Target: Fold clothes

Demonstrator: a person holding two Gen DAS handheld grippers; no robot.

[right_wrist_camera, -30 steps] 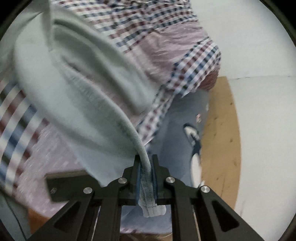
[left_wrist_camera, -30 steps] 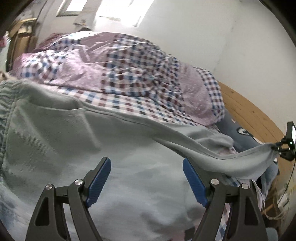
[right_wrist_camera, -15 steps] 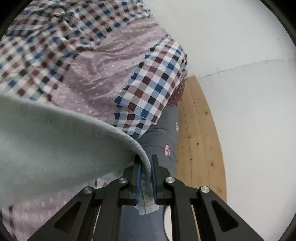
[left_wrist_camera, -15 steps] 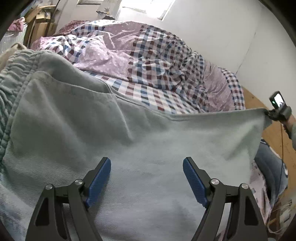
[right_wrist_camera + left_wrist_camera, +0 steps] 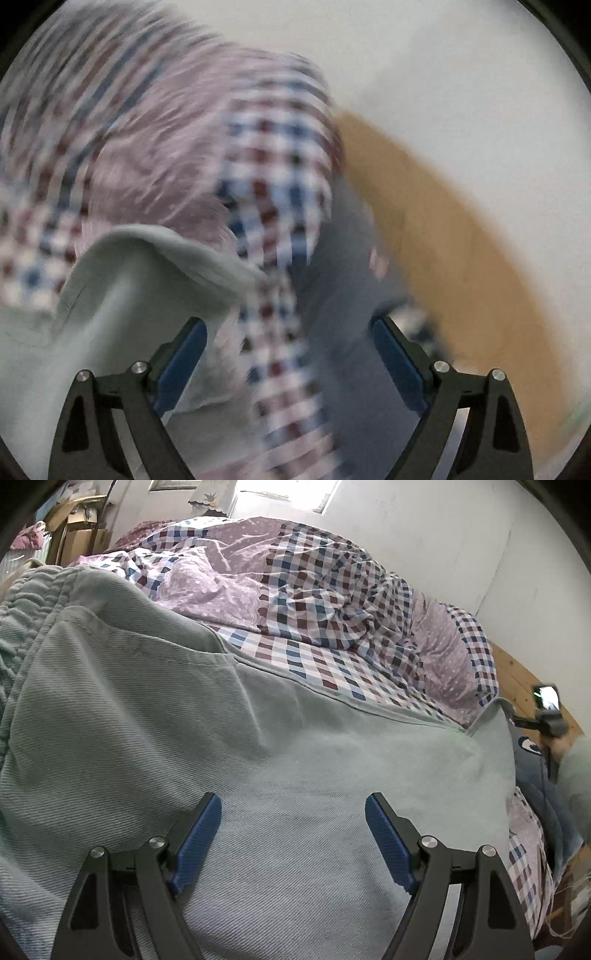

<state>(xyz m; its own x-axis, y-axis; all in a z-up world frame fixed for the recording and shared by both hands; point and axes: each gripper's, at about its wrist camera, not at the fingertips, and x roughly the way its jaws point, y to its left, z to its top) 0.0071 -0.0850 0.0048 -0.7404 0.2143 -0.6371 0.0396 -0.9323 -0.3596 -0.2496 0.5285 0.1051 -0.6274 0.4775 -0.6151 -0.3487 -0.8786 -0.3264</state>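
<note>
Left gripper [image 5: 293,834] jaws wide, nothing between the blue pads [image 5: 199,834]; it hangs just over the pale green garment [image 5: 184,738], which fills the lower and left part of the left wrist view. Can't tell whether the pads touch the fabric or sit slightly above it. The garment lies spread on the bed, over the checked and lilac dotted quilt [image 5: 314,602]; its gathered elastic waistband [image 5: 26,602] is at the far left, and a pocket seam runs diagonally across the cloth. Its far corner [image 5: 495,705] rises to a small peak at right, next to the other handheld unit, whose small lit screen [image 5: 546,698] shows there. Right gripper [image 5: 290,354] also spread wide and empty. Right wrist view is heavily motion-blurred. In it a curled edge of the same green garment [image 5: 147,266] sits left of and beyond the left finger [image 5: 181,362], overlapping that finger's outer side but not between the pads. Between the right jaws only blurred checked bedding [image 5: 273,206] and a grey-blue fabric [image 5: 343,295] show. Wooden panel [image 5: 443,236] and white wall [image 5: 480,92] at right. Cardboard boxes [image 5: 77,535] stacked in the far left corner of the left view.
</note>
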